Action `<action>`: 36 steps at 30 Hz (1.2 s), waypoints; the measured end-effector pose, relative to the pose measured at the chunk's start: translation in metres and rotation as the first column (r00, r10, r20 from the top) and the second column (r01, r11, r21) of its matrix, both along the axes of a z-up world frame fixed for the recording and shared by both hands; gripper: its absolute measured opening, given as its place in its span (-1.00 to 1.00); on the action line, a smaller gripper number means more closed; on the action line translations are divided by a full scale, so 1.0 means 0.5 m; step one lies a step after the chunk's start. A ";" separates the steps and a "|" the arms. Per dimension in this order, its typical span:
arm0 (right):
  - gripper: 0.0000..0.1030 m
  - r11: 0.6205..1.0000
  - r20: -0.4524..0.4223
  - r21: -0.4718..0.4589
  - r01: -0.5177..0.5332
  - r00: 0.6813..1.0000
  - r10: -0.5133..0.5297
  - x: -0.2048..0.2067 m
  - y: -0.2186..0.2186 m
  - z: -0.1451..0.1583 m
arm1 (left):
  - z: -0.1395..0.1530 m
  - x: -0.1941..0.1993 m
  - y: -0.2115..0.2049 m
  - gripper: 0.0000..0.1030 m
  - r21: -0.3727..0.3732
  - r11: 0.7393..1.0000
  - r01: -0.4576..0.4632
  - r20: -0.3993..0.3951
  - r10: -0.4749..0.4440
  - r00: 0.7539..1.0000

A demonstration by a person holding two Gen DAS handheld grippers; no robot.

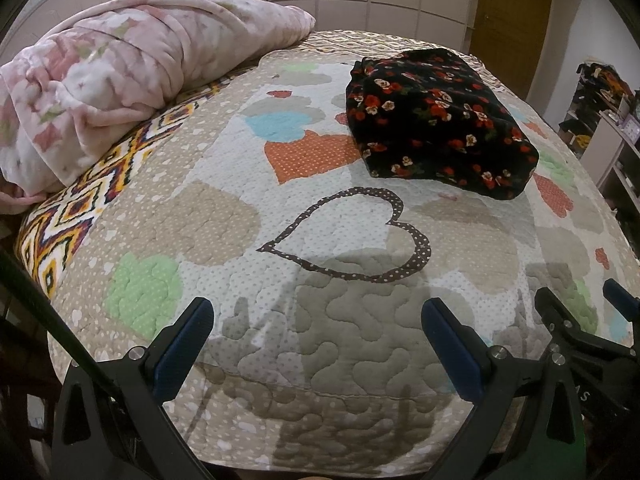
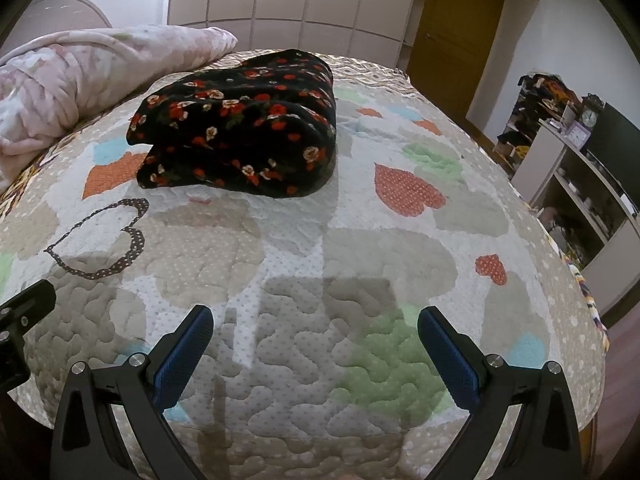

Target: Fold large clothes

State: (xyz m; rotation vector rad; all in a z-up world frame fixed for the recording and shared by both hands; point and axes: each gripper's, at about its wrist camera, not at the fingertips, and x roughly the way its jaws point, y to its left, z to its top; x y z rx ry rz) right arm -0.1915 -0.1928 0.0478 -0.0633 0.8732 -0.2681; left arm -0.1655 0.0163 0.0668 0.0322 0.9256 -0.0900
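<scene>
Black floral garment [image 1: 438, 122] sits folded on bed [image 1: 280, 208], far side. Left tool [image 1: 318, 344] and right tool [image 2: 316, 352] both wide open, holding nothing, hovering near edge. Pink blanket [image 1: 120, 76] far left.

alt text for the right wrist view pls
A folded black floral garment lies on a heart-patterned quilt covering a bed, beyond the open, empty right claw. A bunched pink blanket sits far left, and shelves stand at right.

both claws, left [image 1: 318, 344] and right [image 2: 316, 352], gape side by side.
</scene>
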 end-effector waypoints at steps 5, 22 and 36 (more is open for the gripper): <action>1.00 1.000 -0.007 0.007 0.024 1.000 -0.024 0.001 -0.013 -0.005 | 0.001 0.001 0.002 1.00 -0.001 1.000 -0.004 -0.001 0.004 1.000; 1.00 0.999 -0.017 0.011 0.049 0.999 -0.049 0.007 -0.025 -0.008 | 0.000 0.002 0.004 1.00 -0.003 1.000 -0.005 -0.002 0.005 1.000; 1.00 0.999 -0.025 0.006 0.049 0.998 -0.049 0.010 -0.021 -0.010 | -0.009 0.004 0.006 1.00 -0.011 1.000 -0.008 -0.011 0.008 1.000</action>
